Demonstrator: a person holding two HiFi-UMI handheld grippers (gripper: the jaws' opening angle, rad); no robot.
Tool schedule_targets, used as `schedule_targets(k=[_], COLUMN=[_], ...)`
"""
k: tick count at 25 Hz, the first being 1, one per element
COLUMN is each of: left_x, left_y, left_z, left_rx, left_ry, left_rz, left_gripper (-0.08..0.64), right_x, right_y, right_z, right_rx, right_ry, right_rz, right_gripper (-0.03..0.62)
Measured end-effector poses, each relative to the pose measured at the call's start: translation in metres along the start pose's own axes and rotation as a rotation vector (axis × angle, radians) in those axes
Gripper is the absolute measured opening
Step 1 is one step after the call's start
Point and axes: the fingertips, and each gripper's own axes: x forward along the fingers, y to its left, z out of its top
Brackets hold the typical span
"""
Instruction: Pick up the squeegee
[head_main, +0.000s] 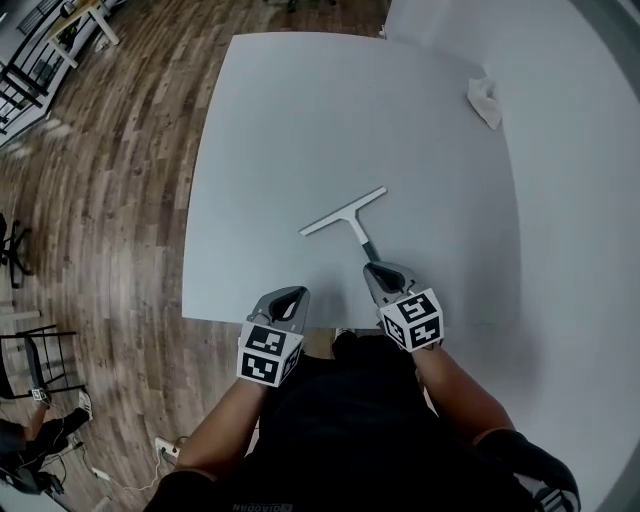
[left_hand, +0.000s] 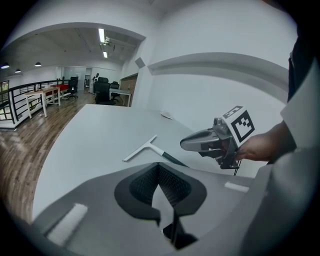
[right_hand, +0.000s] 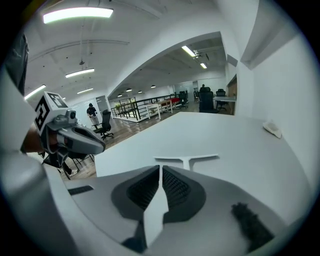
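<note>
place: open-plan office | far: rows of desks (left_hand: 42, 95), black swivel chairs (left_hand: 102, 92), black railing (right_hand: 142, 106) | ceiling: long strip lights (right_hand: 77, 14) | floor: wood planks (head_main: 110, 200) | near: large white table (head_main: 300, 120)

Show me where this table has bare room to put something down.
Bare: the far left of the table, beyond the squeegee, and the stretch between squeegee and cloth. Crowded: the near edge, with the squeegee's handle, the right gripper and the left gripper.

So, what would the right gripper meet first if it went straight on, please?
Probably the squeegee, whose handle lies just ahead of the right gripper's shut tongs; pointing downward, it might touch the table first.
</note>
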Motion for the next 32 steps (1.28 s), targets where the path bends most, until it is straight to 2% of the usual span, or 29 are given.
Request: schedule_targets(k=[3, 6, 12, 23, 32], left_x=[0.002, 0.004, 0.015, 0.019, 0.001], left_y=[0.006, 0.009, 0.013, 0.006, -0.007], left_z=[0.004, -0.005, -0.023, -0.028, -0.048], left_rx=[-0.034, -0.055, -0.090, -0.138, -0.211], left_ry=[-0.002, 0.013, 0.061, 0.072, 0.091], left_rz=[0.039, 0.065, 0.097, 0.152, 0.233], left_gripper=[0.008, 0.008, 0.008, 0.008, 0.008], right_x=[0.017, 0.035, 0.069, 0.103, 0.118], right_y=[-0.016, -0.029, -0.053, -0.056, -0.052], right_z=[-0.004, -0.010, -0.024, -0.042, -0.055], right_rx=[-0.007, -0.016, -0.016, -0.072, -0.067], right_ry=[0.025, 0.057, 0.133, 0.207, 0.215], right_rz=[-0.009, -0.016, -0.013, 0.016, 0.057], right_gripper=[0.016, 0.064, 0.091, 0.106, 0.112])
